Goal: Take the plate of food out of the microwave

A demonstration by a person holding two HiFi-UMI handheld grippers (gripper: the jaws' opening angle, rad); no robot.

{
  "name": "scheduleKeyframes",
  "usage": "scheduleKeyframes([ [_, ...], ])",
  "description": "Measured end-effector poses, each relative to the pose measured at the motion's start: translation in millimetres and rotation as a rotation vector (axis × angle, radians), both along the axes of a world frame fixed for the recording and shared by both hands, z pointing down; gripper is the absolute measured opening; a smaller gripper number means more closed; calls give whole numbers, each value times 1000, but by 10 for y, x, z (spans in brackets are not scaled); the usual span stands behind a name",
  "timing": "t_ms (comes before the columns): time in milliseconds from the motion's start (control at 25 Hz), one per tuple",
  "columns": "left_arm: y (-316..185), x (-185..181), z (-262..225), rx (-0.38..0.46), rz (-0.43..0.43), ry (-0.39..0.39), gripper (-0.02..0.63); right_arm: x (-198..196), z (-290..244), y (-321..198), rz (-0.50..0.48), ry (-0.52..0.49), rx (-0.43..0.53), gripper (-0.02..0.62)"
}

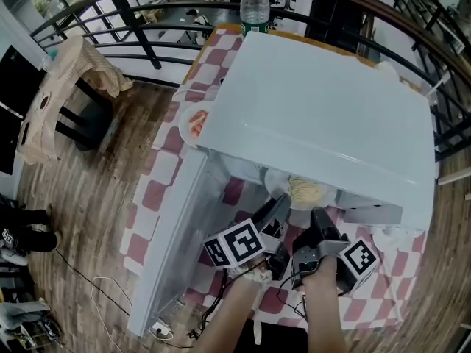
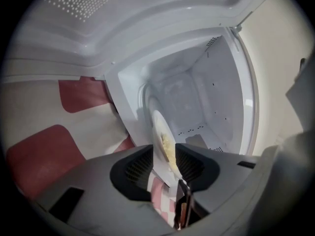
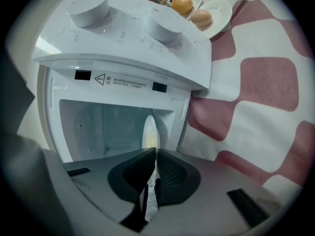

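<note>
The white microwave point(image 1: 324, 116) stands on a red-and-white checked table with its door point(image 1: 173, 248) swung open. A white plate point(image 1: 305, 191) with pale yellow food sits at the cavity mouth. My right gripper point(image 3: 156, 152) is shut on the plate's rim point(image 3: 149, 131), seen edge-on. From the other side, my left gripper point(image 2: 164, 149) has its jaws spread wide around the plate point(image 2: 161, 129), with a gap beside the rim. In the head view the left gripper point(image 1: 280, 203) and right gripper point(image 1: 316, 215) both reach in under the microwave's front edge.
A second plate point(image 3: 209, 11) with two round orange foods lies beside the microwave, also visible as a plate point(image 1: 193, 123) at its left. A water bottle point(image 1: 255, 6) stands behind. A chair point(image 1: 66, 87) and a railing are beyond the table.
</note>
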State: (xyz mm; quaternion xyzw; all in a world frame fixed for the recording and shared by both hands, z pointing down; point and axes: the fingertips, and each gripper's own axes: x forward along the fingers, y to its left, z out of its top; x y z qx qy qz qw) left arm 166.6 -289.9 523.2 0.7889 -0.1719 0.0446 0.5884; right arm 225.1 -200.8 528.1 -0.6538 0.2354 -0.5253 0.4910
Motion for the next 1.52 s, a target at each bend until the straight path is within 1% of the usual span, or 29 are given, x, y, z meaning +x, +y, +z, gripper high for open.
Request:
scheduleKeyframes([
  [40, 2, 13, 2, -5, 2, 8, 152, 2, 3, 6, 0, 0, -1, 21],
  [240, 14, 47, 33, -52, -4, 35, 152, -1, 7, 6, -4, -2, 1, 21],
  [280, 13, 48, 38, -57, -8, 38, 143, -2, 7, 5, -3, -3, 1, 21],
  [320, 10, 48, 40, -59, -13, 40, 100, 0, 10, 6, -2, -4, 0, 21],
  [360, 7, 47, 40, -61, -18, 42, 75, 1, 13, 7, -2, -4, -1, 21],
  [400, 3, 46, 41, -64, -23, 44, 70, 1, 17, 7, -1, -6, -2, 21],
  [600, -4, 40, 55, -111, -52, 70, 57, -11, 30, 11, -1, -9, -6, 21],
  [840, 4, 24, 63, -117, -63, 69, 48, -24, 46, 20, -6, -6, -17, 21],
  [1000, 26, 9, 88, -157, -83, 87, 40, -31, 66, 45, -9, -6, -23, 23],
  [1200, 51, -19, 128, -190, -107, 87, 31, -56, 117, 71, -17, -29, -24, 29],
  [1440, 53, -29, 103, -190, -109, 81, 28, -56, 140, 63, -48, -18, -22, 32],
  [1520, 59, -40, 106, -198, -112, 82, 28, -41, 142, 61, -54, -4, -29, 46],
])
